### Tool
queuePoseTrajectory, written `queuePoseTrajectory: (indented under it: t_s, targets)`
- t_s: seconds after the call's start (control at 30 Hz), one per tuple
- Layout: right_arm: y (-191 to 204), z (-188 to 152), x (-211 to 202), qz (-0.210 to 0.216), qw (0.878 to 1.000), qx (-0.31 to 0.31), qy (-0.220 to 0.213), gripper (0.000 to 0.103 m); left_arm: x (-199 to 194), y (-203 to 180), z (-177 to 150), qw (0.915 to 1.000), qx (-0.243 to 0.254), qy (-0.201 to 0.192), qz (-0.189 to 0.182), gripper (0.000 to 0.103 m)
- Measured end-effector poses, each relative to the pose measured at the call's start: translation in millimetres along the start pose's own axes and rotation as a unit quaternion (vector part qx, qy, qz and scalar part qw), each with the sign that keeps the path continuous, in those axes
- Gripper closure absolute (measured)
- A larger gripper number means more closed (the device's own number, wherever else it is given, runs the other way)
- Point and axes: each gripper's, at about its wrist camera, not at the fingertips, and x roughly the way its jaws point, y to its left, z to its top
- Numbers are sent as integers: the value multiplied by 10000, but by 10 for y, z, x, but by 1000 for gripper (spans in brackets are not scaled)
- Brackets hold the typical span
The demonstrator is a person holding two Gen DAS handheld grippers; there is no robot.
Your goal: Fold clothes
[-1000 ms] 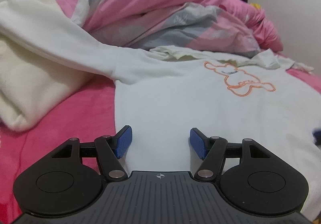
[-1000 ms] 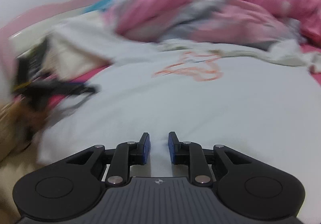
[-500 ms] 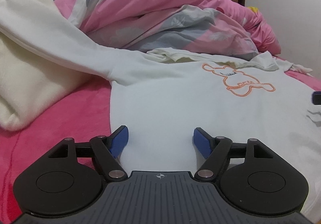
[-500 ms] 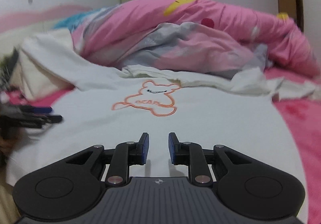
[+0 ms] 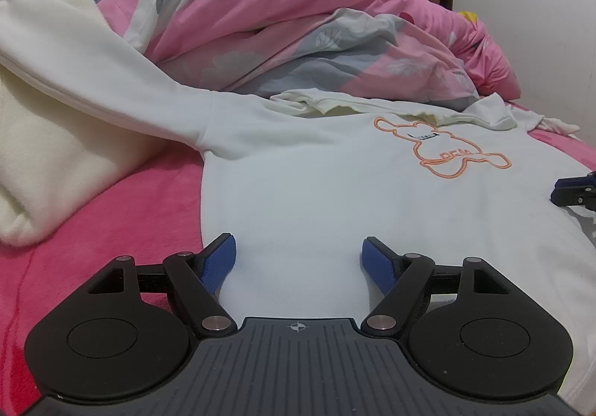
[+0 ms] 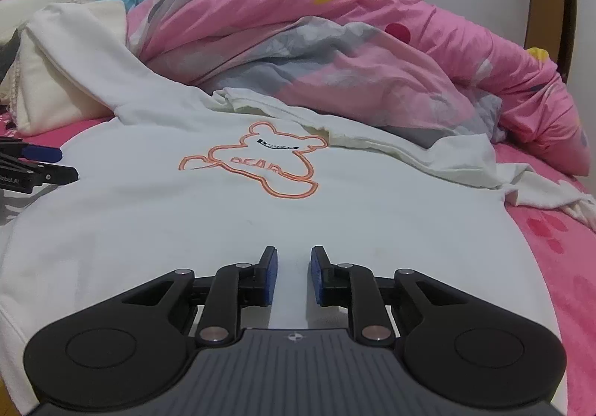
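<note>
Evidently the white sweatshirt (image 6: 260, 229) lies spread face-up on the pink bed (image 5: 111, 222), ready for folding. Above its hem, the left gripper (image 5: 299, 255) has wide, still-opening jaws; the right gripper (image 6: 290, 276) has narrow, closing jaws, gripping nothing.
</note>
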Motion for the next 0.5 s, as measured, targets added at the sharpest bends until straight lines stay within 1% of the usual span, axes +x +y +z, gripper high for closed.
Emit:
queuePoseTrajectory:
  t_s: [0.07, 0.23, 0.33, 0.43, 0.5]
  targets:
    - [1, -5, 15, 1, 10000, -10, 19, 84, 3, -2, 1, 10000, 2, 0, 1, 27]
    - [-25, -13, 33, 46, 10000, 59, 40, 94, 1, 1, 2, 10000, 3, 2, -2, 27]
    - [-100, -18, 30, 130, 9994, 322, 38, 100, 1, 2, 2, 10000, 4, 1, -3, 27]
    - [-213, -30, 24, 305, 9968, 744, 28, 103, 2, 3, 2, 10000, 6, 1, -4, 27]
    - [-298, -49, 9, 454, 9934, 1057, -23, 103, 2, 4, 2, 10000, 6, 1, -5, 27]
